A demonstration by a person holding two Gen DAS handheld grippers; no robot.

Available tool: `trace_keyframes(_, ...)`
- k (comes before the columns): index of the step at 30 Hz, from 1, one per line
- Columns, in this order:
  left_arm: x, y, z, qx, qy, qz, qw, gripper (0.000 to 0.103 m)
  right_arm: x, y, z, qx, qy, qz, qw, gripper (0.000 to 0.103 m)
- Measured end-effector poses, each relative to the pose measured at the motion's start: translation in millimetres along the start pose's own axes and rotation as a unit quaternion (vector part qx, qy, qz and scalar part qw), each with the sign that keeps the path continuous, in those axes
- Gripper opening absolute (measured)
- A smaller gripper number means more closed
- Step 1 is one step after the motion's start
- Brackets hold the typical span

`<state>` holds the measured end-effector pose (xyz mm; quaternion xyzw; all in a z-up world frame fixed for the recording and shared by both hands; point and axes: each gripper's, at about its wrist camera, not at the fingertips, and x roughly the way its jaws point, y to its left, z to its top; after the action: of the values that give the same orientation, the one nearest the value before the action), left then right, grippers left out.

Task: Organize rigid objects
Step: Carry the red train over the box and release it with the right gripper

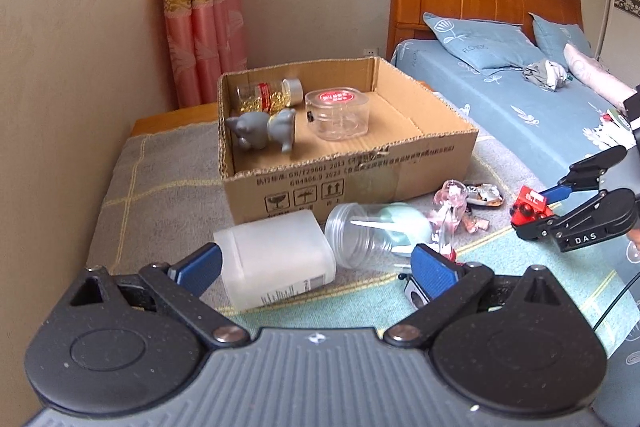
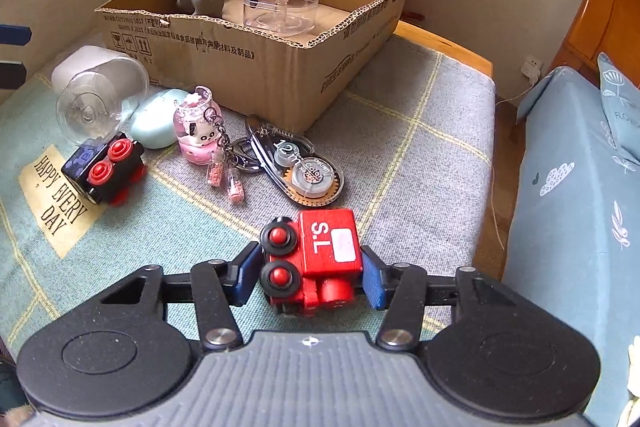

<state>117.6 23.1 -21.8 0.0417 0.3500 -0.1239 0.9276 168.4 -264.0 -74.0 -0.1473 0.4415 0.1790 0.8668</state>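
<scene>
Currently: red toy train (image 2: 312, 263) on blanket (image 2: 420, 147), clamped by right gripper (image 2: 308, 277); left gripper (image 1: 316, 267) wide around white bottle (image 1: 276, 259). Risk: wheels rolling, train slipping before cardboard box (image 2: 280, 67).

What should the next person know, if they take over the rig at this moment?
Right tongs: shut on the red toy train.
Left tongs: open around the white bottle, not pressing.
Done: gold-bead jar, grey figurines and clear tub sit in the cardboard box.
Left on the cloth: black toy car, clear jar, mint case, pink keychain, correction tape.
</scene>
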Motion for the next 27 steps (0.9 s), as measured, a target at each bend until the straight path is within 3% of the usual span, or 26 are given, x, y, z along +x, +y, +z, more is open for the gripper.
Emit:
trace_keyframes(6,7.5,0.8,-10.7,-0.023,0.013,0.013,0.9996,0.1,-13.8,2.6,5.2,0.011,-0.006,0.008,1.0,0.054)
trace_keyframes(11,6.9,4.8,-16.9,-0.035,0.005,0.017,0.9992,0.1,-41.1,7.1,25.1,0.005,-0.039,0.011,0.999,0.054)
trace_keyframes(18,7.9,7.0,-22.5,-0.016,0.023,0.032,0.9991,0.1,-73.8,16.0,86.0,-0.024,-0.099,0.01,0.995,0.054)
trace_keyframes(24,-0.1,7.9,-30.0,-0.007,0.015,0.032,0.9993,0.1,-74.6,19.3,140.3,-0.033,-0.126,-0.002,0.991,0.054)
trace_keyframes(27,-1.4,12.6,-31.8,-0.017,0.014,0.031,0.9993,0.1,-69.3,22.2,155.7,-0.031,-0.13,-0.015,0.991,0.073)
